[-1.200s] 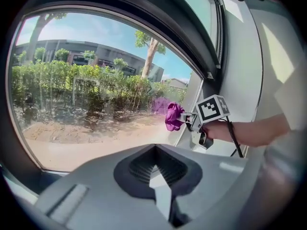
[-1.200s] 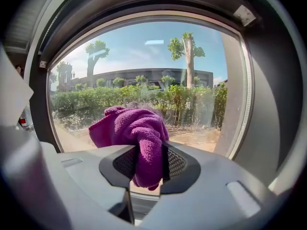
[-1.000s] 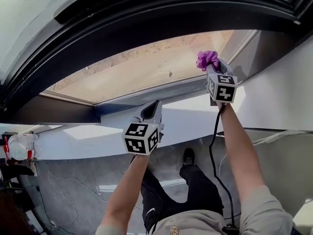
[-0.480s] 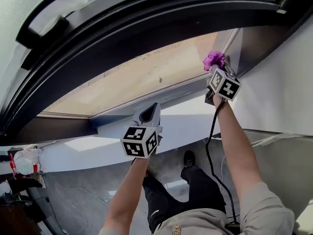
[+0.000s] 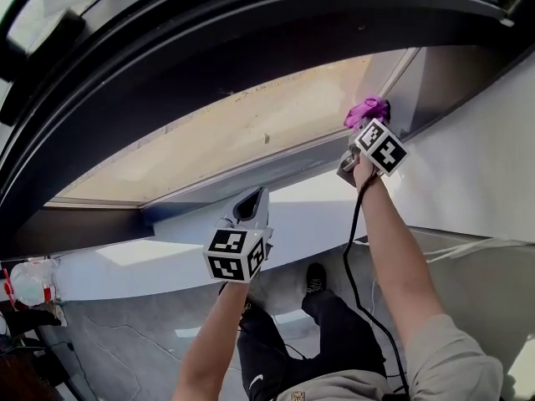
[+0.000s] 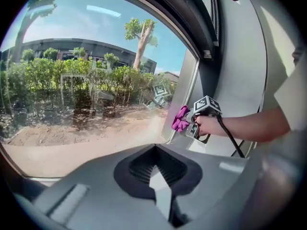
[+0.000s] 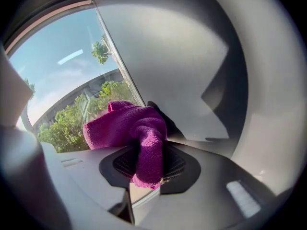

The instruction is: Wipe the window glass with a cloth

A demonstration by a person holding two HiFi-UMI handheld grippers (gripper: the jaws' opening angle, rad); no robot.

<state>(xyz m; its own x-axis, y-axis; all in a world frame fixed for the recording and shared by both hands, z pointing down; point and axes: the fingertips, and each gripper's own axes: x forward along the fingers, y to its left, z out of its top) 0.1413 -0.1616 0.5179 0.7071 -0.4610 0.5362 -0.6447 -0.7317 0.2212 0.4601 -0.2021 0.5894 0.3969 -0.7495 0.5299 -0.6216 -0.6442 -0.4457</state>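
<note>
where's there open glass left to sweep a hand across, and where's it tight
The wide glass between the dark frame above and the sill below is free, all the way left of the cloth. It is tight at the right edge, where the right gripper holds the cloth by the side frame.

Hard daylight comes thru the window glass [image 5: 251,132]; frame [image 5: 209,40] goes near black against it, my cloth [image 7: 127,126] sunlit on top. Both gripper views bulge at edges w/ black corners, close foreground soft.
</note>
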